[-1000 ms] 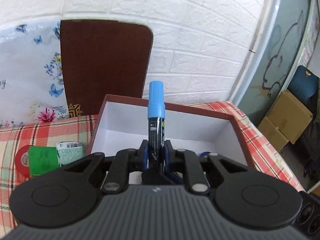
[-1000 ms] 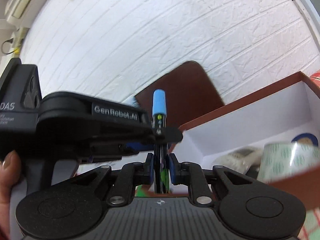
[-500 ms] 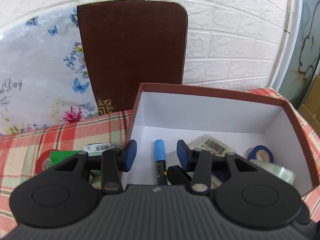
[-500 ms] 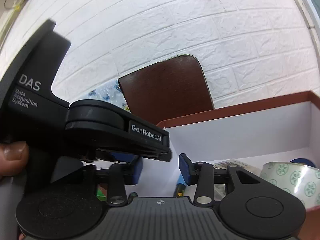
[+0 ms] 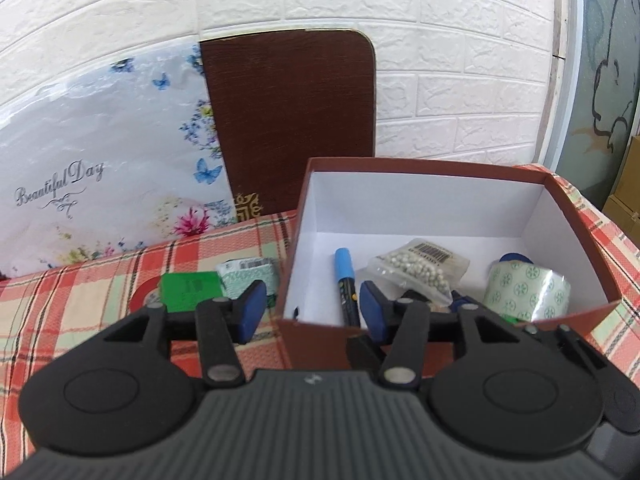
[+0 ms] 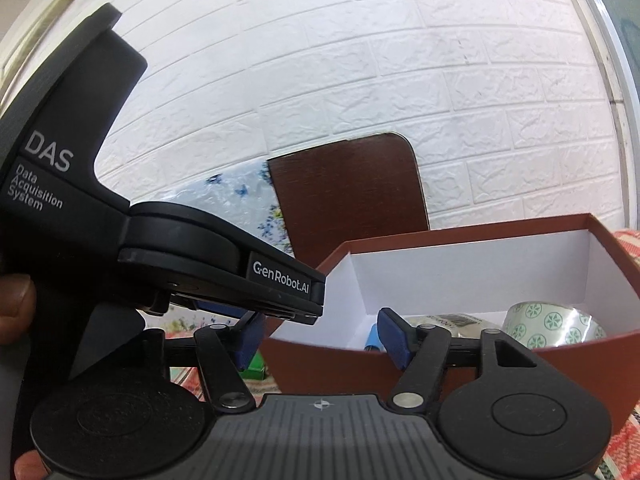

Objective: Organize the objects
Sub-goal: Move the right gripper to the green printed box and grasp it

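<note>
— What are your two grippers doing?

— Your left gripper [image 5: 310, 312] has its jaws spread wide with nothing between them. It straddles the near left corner of the box [image 5: 312, 344]: one blue pad [image 5: 251, 310] sits outside the wall, over the checked tablecloth [image 5: 80, 312], and the other sits inside. Your right gripper [image 6: 320, 340] is spread wide too and holds nothing. It hovers at the near wall of the same box [image 6: 332, 364], and the body of the left gripper [image 6: 120, 248] fills the left of its view.

— Where is the marker?

— The marker [image 5: 346, 284] lies flat on the white floor of the box, near the left wall, blue cap pointing to the far side. It is free of both grippers. From the right wrist camera you see only a sliver of its blue cap [image 6: 372, 338] over the box rim.

— What else is in the box?

— A small bag of beads [image 5: 420, 266] lies just right of the marker, and a roll of patterned tape [image 5: 526, 290] stands against the right wall, with something dark blue behind it that you cannot make out.

— And outside?

— A green packet [image 5: 190, 286] and a pale packet [image 5: 248, 274] lie on the cloth just left of the box. A brown board [image 5: 292, 120] and a flowered sheet [image 5: 100, 160] lean on the brick wall [image 5: 460, 60].
</note>
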A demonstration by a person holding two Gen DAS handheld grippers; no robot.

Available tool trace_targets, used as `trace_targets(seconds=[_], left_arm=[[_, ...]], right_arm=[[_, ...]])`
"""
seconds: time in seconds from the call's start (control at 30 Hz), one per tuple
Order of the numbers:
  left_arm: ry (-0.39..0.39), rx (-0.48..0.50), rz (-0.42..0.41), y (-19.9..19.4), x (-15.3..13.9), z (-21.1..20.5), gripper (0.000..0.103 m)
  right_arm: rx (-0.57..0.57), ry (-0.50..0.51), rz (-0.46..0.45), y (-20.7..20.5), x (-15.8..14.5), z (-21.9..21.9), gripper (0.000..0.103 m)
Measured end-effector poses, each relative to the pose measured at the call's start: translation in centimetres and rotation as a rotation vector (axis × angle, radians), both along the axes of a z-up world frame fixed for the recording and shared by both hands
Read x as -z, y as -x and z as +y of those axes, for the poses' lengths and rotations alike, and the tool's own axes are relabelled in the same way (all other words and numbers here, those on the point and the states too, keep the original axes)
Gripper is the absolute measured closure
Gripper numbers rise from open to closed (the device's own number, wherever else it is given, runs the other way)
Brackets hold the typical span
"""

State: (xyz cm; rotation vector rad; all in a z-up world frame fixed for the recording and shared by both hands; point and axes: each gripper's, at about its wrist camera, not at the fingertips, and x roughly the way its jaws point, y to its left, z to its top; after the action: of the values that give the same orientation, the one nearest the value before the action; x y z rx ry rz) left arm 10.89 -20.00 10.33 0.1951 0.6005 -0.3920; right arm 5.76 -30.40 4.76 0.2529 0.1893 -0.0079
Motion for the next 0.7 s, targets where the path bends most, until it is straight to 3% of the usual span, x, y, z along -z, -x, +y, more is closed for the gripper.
trace_targets(seconds=[0.07, 0.47, 0.67, 0.7], left_arm=[[-0.001, -0.025, -0.008, 0.3, 0.1, 1.1, 0.048], [-0.054, -0.21, 0.024, -1.1, 3.9, 10.0, 0.047], [-0.127, -0.36, 0.054, -3.7, 9.0, 17.1, 0.04], [-0.139, -0.398, 0.076, -4.4, 10.4, 18.5, 0.035]], right_arm=[[0.001, 0.013, 0.002, 0.9, 0.1, 0.7, 0.033], [-0.068, 0.075, 0.126, 1.2, 2.4, 5.1, 0.033], [-0.158, 0.14, 0.211, -0.5, 4.2, 8.7, 0.033], [-0.172, 0.161, 0.221, -1.0, 4.4, 9.5, 0.033]])
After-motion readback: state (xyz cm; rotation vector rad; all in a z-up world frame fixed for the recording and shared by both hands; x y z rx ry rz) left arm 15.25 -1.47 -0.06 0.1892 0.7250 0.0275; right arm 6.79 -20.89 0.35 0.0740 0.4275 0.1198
